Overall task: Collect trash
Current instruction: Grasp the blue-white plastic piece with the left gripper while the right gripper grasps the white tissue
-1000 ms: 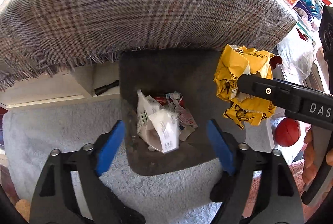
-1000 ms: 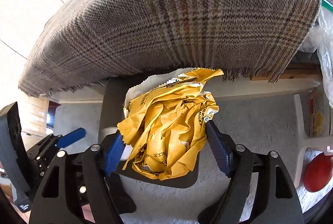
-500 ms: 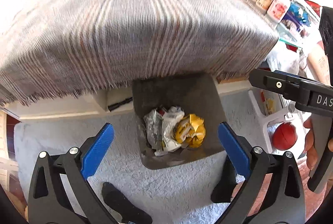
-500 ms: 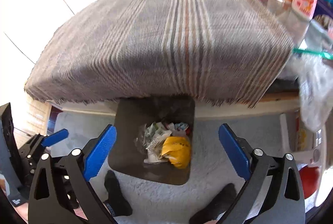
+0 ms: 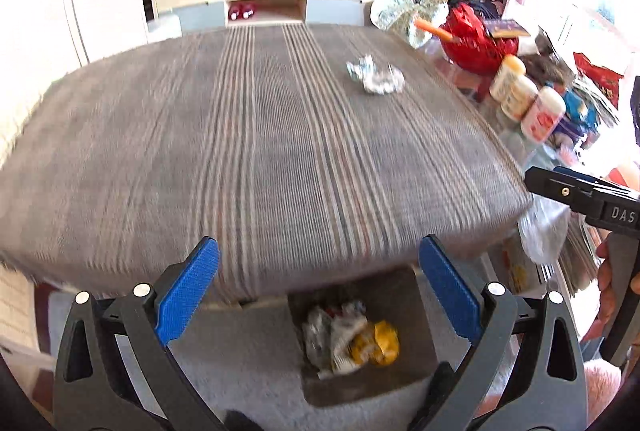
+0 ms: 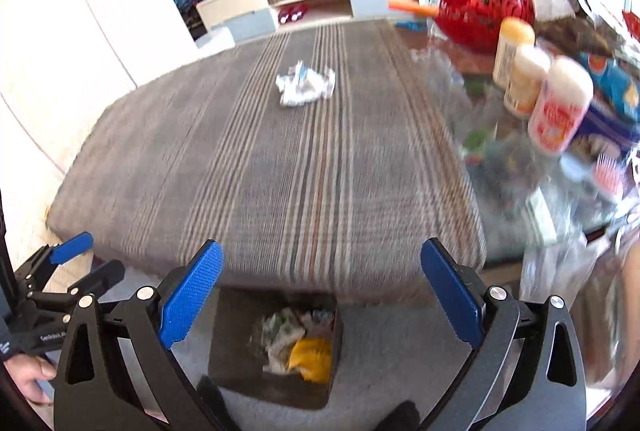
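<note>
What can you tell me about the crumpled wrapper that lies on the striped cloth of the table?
The crumpled wrapper is a small, loose wad, white and silvery with faint blue marks; it looks like thin foil or plastic film, though blur hides any print. It lies alone on the far half of the grey striped cloth, toward the side with the bottles and red basket, but apart from them. Only the cloth touches it. Both grippers stand open and empty, well short of it. The left wrist view shows it too.
</note>
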`<action>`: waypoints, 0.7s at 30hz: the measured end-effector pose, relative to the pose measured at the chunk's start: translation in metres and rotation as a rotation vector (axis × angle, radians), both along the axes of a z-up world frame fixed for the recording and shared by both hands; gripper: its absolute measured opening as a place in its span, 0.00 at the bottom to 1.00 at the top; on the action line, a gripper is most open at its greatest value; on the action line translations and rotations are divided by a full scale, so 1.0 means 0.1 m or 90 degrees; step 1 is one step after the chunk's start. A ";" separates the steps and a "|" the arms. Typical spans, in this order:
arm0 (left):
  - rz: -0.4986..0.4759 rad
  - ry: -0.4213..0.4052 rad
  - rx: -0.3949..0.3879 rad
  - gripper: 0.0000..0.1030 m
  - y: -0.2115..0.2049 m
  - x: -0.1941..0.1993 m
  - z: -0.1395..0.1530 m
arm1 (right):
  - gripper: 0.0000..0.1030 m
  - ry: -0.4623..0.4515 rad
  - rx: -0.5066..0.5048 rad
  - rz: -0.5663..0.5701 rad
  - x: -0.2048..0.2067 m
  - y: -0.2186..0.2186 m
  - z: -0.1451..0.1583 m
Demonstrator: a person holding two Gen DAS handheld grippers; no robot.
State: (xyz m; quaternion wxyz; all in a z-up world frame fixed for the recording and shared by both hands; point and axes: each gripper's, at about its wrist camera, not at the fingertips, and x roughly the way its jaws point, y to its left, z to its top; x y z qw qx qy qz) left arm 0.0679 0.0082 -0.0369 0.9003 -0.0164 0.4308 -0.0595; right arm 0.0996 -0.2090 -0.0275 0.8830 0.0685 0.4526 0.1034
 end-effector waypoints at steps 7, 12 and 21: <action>0.011 -0.021 0.010 0.92 0.07 0.64 0.20 | 0.97 -0.021 -0.006 -0.018 0.57 -0.04 0.22; 0.015 -0.023 0.015 0.92 0.08 1.06 0.20 | 0.97 -0.018 0.002 -0.027 1.04 -0.03 0.20; 0.020 -0.025 0.026 0.92 0.02 1.82 0.01 | 0.59 0.033 0.035 -0.008 1.79 0.15 -0.16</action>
